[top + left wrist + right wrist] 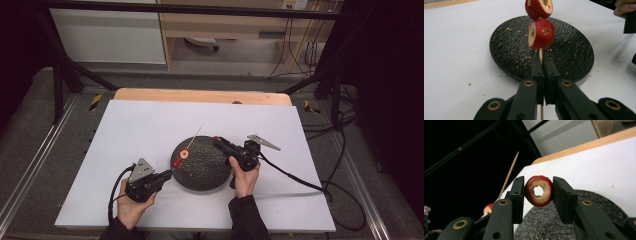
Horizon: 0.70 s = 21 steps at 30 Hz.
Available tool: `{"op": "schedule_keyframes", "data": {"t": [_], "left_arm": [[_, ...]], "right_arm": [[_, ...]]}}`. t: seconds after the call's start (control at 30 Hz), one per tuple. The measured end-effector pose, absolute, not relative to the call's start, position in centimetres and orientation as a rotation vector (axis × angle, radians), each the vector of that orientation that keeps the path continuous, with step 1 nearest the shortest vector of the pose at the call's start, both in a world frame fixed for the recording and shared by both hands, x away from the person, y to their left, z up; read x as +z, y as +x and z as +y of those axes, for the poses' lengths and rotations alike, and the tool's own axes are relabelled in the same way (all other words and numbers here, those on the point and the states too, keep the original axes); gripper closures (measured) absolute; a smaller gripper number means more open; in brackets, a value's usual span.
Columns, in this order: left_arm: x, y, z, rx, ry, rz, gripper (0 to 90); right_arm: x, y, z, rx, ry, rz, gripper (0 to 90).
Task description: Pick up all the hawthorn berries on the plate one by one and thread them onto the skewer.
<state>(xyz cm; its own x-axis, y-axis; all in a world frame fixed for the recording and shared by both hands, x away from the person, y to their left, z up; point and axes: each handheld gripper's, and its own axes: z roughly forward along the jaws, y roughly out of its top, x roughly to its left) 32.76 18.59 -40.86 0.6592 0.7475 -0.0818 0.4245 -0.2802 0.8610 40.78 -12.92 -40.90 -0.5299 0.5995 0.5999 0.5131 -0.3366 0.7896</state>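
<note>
A thin wooden skewer (540,53) stands up from my left gripper (541,60), whose jaws are shut on its lower end. Two red cored fruit pieces are threaded on it, one low (541,34) and one higher (539,8). In the high view the skewer (196,134) slants up and right over the black plate (202,172) from my left gripper (170,173). My right gripper (539,187) is shut on a third red fruit ring (539,191), its hole facing the camera. It hovers over the plate's far right rim (216,139), apart from the skewer (510,173).
The textured black plate (506,50) carries scattered crumbs and lies on a white sheet (140,130) over a wooden table (200,95). Cables (300,180) trail off to the right. Black frame posts (60,75) and cabinets stand beyond the table.
</note>
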Motion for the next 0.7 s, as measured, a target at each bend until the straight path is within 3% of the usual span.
{"op": "schedule_keyframes", "data": {"t": [0.7], "left_arm": [[-41.8,32.3,16.4,0.376,1.856,0.931,88.3]], "right_arm": [[-39.9,41.9,-13.2,2.182,1.495,1.486,63.5]]}}
